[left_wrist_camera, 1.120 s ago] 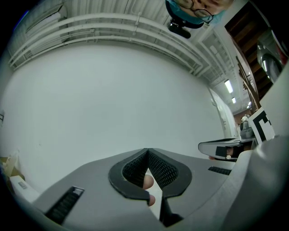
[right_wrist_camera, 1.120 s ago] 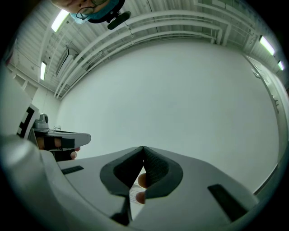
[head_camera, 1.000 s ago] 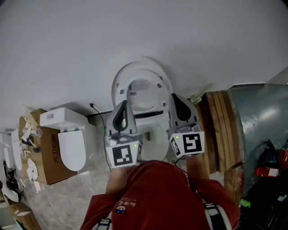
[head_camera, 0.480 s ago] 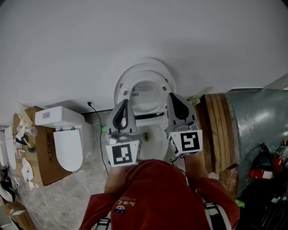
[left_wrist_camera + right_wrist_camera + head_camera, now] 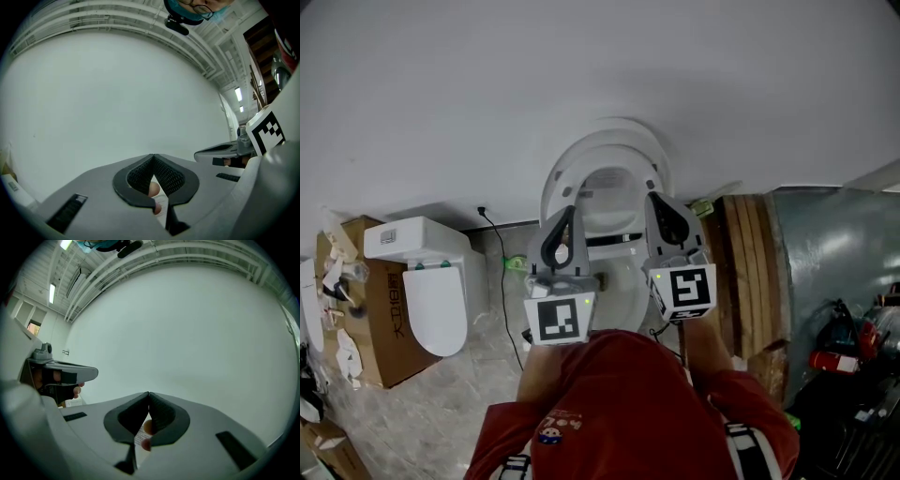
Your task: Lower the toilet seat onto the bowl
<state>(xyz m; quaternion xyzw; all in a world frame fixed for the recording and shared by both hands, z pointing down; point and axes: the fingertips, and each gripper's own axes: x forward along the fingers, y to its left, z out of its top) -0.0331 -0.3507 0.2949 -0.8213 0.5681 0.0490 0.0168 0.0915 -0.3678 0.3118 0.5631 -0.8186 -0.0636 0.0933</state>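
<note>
The white toilet stands against the wall in the head view, its seat (image 5: 562, 183) and lid (image 5: 614, 131) both raised upright. The bowl (image 5: 623, 281) lies open below them. My left gripper (image 5: 566, 214) points up at the seat's lower left edge, jaws shut with nothing between them. My right gripper (image 5: 655, 198) points at the seat's right edge, also shut and empty. I cannot tell whether either tip touches the seat. In the left gripper view the tips (image 5: 153, 155) meet before the pale wall; in the right gripper view they (image 5: 148, 393) do too.
A second white toilet (image 5: 427, 281) stands at the left beside a cardboard box (image 5: 370, 319). A black cable (image 5: 499, 272) runs down the floor between the toilets. Wooden planks (image 5: 750, 272) lean at the right, with a grey metal panel (image 5: 834, 253) beyond.
Both grippers have edged slightly closer together and up toward the raised seat. The seat and lid have stayed upright.
</note>
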